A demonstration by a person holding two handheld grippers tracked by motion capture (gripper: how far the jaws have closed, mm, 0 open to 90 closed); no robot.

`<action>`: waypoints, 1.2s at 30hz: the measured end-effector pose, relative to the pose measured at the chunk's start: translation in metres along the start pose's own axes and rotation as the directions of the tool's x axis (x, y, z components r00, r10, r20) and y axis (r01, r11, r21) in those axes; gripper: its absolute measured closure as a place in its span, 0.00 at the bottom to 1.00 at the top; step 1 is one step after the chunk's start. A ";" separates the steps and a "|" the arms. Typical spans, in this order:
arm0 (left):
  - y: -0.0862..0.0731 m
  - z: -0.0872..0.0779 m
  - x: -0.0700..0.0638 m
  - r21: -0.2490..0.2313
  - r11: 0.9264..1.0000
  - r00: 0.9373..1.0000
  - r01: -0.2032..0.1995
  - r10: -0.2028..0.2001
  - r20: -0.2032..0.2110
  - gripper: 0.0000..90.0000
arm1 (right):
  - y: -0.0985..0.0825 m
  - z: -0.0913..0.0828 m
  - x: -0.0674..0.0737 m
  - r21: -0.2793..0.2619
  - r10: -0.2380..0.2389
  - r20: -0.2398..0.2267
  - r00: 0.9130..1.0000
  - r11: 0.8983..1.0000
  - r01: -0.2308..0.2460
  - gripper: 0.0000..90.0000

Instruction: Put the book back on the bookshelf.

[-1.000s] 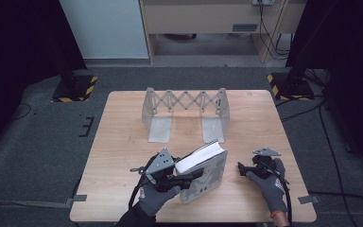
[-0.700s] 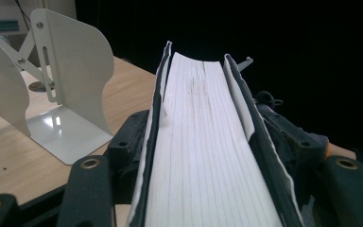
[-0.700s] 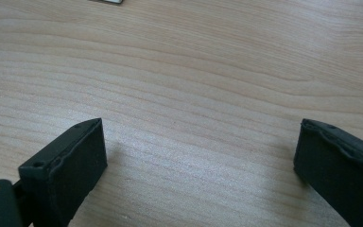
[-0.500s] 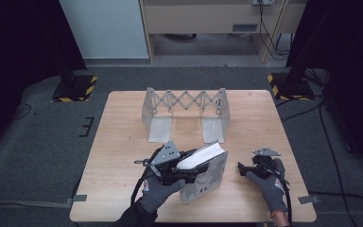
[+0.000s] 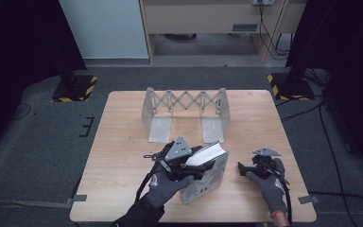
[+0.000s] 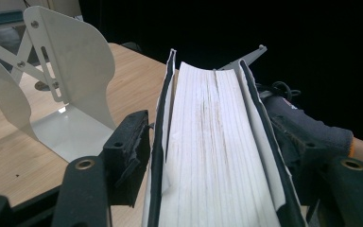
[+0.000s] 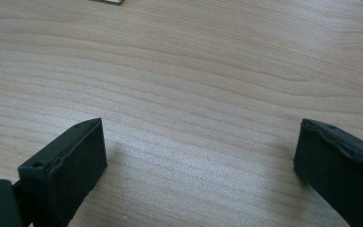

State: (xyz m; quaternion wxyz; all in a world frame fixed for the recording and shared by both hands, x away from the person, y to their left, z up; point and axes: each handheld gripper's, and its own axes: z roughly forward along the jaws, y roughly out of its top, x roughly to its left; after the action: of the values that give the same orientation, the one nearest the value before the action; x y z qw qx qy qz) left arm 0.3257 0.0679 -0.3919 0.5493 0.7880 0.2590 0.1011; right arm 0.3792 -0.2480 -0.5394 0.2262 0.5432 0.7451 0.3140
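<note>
While my left claw (image 5: pixel 196 166) works at the table's near edge, here's the call:
Book heading: the book (image 5: pixel 207 155) rides spine-down, white page edge up, long axis slanting from near me up toward the far right corner of the table (image 5: pixel 123 142).
Book tilt: far end raised, leaning over a grey metal bookend (image 5: pixel 207 182) just under it.
Count: one book, one expandable rack (image 5: pixel 184 113) with two end plates well behind it, one loose bookend, two claws.
Book versus left claw: sitting right between my left jaws, covers against the pads (image 6: pixel 130 142).
Left claw: jaws have just been easing wider, yet pressing the book, so gripping it.
Right claw: my right claw (image 5: pixel 246 169) rests apart at the right, jaws spread wide, bare wood between them.
</note>
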 end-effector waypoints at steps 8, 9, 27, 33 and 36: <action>0.001 0.001 0.001 0.025 1.000 1.000 -0.006 0.006 0.009 0.35 | 0.000 0.000 0.000 0.003 -0.006 -0.001 1.000 1.000 0.006 0.04; 0.001 0.001 0.001 0.023 1.000 1.000 -0.004 0.004 0.009 0.35 | 0.000 0.000 0.000 0.003 -0.006 -0.001 1.000 1.000 0.006 0.04; -0.001 0.000 0.000 -0.024 1.000 1.000 -0.003 0.003 0.011 0.57 | 0.000 0.000 0.000 0.001 -0.001 0.000 1.000 1.000 0.001 0.04; -0.001 0.000 -0.001 -0.026 1.000 1.000 0.000 0.000 -0.004 0.57 | 0.000 0.000 0.000 0.001 -0.001 0.000 1.000 1.000 0.001 0.04; 0.000 -0.001 0.001 -0.027 0.999 1.000 0.017 -0.017 -0.015 0.58 | 0.000 0.000 0.000 0.001 -0.004 0.000 1.000 1.000 0.004 0.04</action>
State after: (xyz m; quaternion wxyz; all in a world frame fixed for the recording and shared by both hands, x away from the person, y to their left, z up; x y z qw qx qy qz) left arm 0.3266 0.0691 -0.3919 0.5586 0.7776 0.2686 0.1060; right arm 0.3792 -0.2481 -0.5393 0.2265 0.5419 0.7462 0.3133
